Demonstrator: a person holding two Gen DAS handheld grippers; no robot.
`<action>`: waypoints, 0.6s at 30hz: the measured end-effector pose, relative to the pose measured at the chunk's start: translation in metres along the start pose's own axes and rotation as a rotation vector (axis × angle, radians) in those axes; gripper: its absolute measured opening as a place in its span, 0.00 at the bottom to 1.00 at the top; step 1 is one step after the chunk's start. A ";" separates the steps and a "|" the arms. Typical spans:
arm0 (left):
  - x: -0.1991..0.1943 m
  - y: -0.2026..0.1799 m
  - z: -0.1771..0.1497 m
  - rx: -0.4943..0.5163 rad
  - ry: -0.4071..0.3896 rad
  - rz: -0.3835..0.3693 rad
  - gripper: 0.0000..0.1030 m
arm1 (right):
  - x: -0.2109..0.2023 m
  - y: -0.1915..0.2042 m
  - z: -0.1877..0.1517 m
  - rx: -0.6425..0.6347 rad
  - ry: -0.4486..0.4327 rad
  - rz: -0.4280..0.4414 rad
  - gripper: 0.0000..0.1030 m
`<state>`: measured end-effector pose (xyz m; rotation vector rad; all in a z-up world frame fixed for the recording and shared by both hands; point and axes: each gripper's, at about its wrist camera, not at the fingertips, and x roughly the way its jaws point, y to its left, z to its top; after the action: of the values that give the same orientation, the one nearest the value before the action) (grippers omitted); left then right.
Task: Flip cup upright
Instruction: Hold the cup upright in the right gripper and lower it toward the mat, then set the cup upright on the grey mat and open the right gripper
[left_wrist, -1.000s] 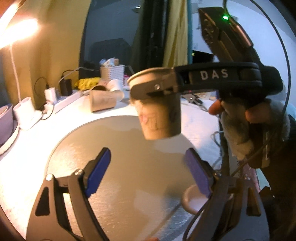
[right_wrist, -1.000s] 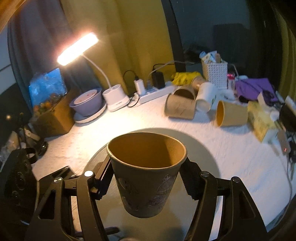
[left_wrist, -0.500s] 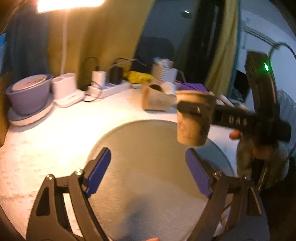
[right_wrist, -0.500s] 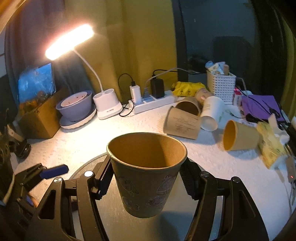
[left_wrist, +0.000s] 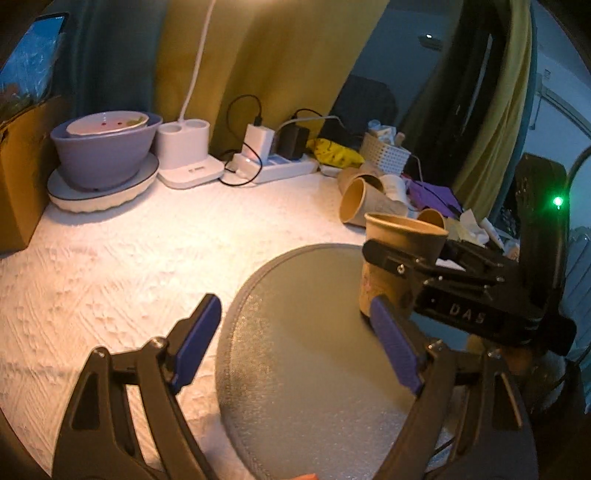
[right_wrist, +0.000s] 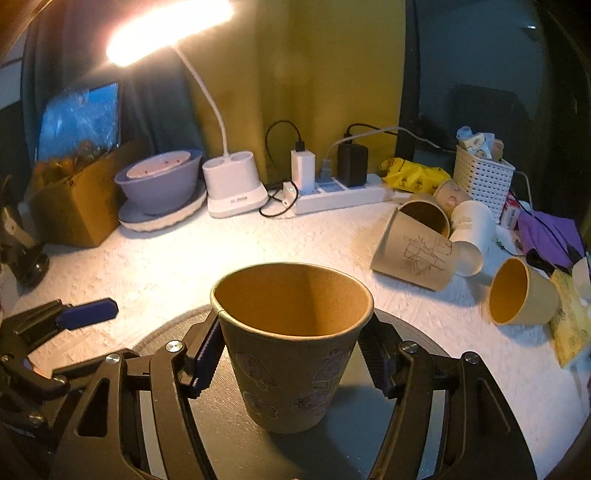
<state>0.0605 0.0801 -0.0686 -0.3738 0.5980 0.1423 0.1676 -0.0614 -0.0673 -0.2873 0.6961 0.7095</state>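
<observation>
A brown paper cup (right_wrist: 291, 343) with purple drawings stands upright, mouth up, between the pads of my right gripper (right_wrist: 291, 356), which is shut on it. Its base is at or just above the round grey mat (right_wrist: 417, 413). In the left wrist view the same cup (left_wrist: 400, 254) is held by the right gripper (left_wrist: 406, 269) over the mat's (left_wrist: 306, 332) far right part. My left gripper (left_wrist: 295, 343) is open and empty, low over the mat's left edge. One of its blue fingertips (right_wrist: 88, 314) shows at the left of the right wrist view.
Several paper cups (right_wrist: 417, 251) lie on their sides at the back right, one more (right_wrist: 521, 299) further right. A purple bowl on a plate (right_wrist: 162, 188), a lamp base (right_wrist: 232, 188), a power strip (right_wrist: 340, 195), a white basket (right_wrist: 484, 177) and a cardboard box (right_wrist: 70, 206) line the back edge.
The right gripper has come down with the upright cup, from well above the mat to close to it. The left gripper has drawn back and swung left, still open.
</observation>
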 end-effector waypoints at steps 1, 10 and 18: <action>0.001 0.000 0.000 0.002 0.002 0.002 0.82 | 0.000 0.000 -0.002 -0.001 0.009 -0.001 0.67; 0.000 -0.003 0.000 0.011 -0.007 0.005 0.82 | -0.012 0.007 -0.018 -0.041 0.011 -0.047 0.74; -0.004 -0.009 -0.001 0.039 -0.025 -0.013 0.82 | -0.029 0.004 -0.029 -0.024 0.015 -0.077 0.75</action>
<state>0.0588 0.0714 -0.0638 -0.3376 0.5727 0.1227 0.1350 -0.0864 -0.0693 -0.3395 0.6880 0.6435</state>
